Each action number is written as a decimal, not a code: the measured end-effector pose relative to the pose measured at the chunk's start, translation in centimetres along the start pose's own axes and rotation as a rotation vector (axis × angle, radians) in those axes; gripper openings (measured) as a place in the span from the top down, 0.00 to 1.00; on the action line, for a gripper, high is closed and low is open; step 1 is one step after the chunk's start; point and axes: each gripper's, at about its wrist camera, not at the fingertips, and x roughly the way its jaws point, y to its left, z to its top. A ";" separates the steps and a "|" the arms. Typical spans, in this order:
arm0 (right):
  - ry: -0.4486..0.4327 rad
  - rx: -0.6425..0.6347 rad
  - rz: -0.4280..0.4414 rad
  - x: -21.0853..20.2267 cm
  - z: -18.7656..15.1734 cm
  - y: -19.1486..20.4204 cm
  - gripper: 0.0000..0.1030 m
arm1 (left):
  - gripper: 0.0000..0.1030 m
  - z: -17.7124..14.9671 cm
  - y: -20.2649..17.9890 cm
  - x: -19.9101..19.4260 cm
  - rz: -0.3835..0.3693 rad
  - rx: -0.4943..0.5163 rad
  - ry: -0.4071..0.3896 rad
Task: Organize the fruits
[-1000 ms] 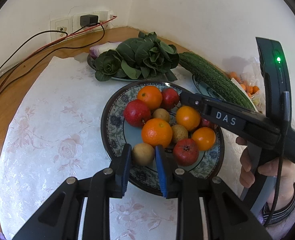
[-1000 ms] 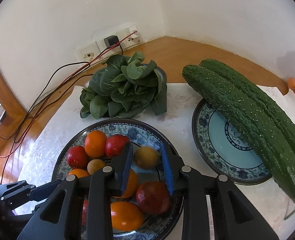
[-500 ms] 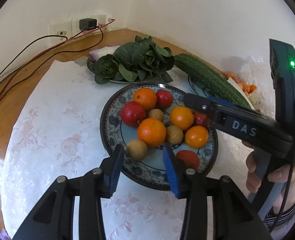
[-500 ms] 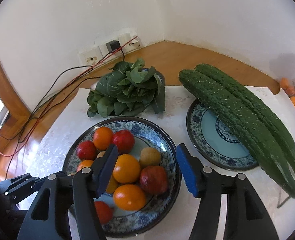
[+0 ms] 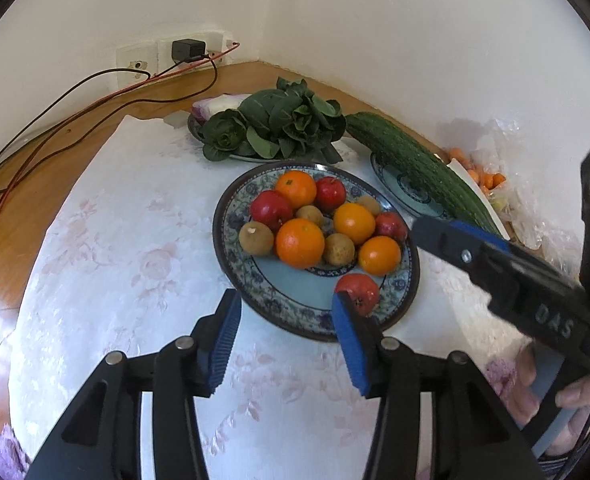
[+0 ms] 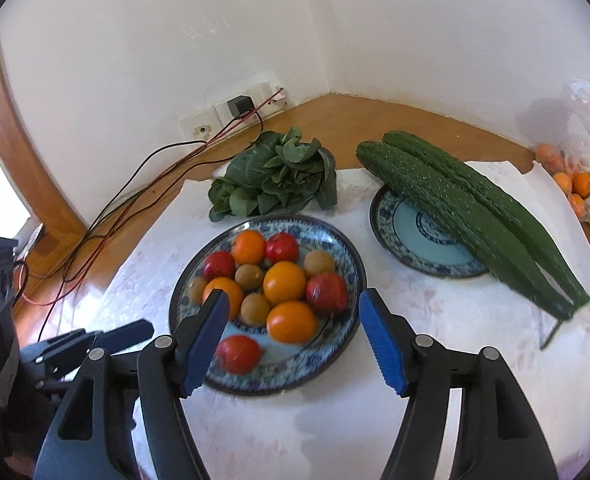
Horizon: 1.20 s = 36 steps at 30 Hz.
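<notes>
A patterned plate (image 6: 357, 280) full of fruit sits on a white flowered cloth (image 5: 135, 248) that covers the middle of the wooden tabletop (image 6: 347, 120). On the plate lie four oranges (image 6: 283, 282), several red fruits (image 6: 327, 292) and a few small brown fruits (image 6: 255, 308), most of them packed together and touching; one red fruit (image 5: 357, 293) lies apart from the pile, near the plate's rim closest to the cameras.

The left hand-held gripper (image 5: 285, 340) hangs above the near rim of the plate. Its jaws are opening and nothing is between the blue pads; the lone red fruit shows just past the right-hand pad. The right hand-held gripper (image 6: 295, 340) hangs over the near side of the same plate, its jaws also opening, wide apart and gripping nothing. In the left wrist view a hand (image 5: 575, 400) holds the right gripper's handle.

Toward the far corner of the tabletop a bunch of leafy greens (image 6: 279, 176) lies on a second plate. To the right of the fruit, two long cucumbers (image 6: 467, 212) rest across a smaller blue plate (image 6: 399, 236), overhanging it at both ends. At the right edge a clear bag (image 6: 583, 184) holds small orange fruits. Cables (image 5: 75, 120) run from wall sockets (image 6: 235, 112) along the left side of the tabletop.
</notes>
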 end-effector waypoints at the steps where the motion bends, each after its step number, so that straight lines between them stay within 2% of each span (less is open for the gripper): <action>1: 0.001 -0.002 -0.001 -0.2 -0.3 0.1 0.33 | 0.51 -0.1 -0.1 -0.1 0.001 0.001 0.000; 11: 0.028 0.005 -0.034 -1.9 -3.6 0.0 0.33 | 0.48 -2.1 -0.6 -0.7 0.019 0.004 0.019; 20: 0.057 0.005 -0.120 -2.3 -6.2 -0.3 0.33 | 0.48 -3.7 -1.4 0.4 0.049 0.036 0.046; 36: 0.093 -0.009 -0.213 0.1 -7.5 -0.6 0.33 | 0.44 -4.1 -2.5 2.0 0.127 0.069 0.021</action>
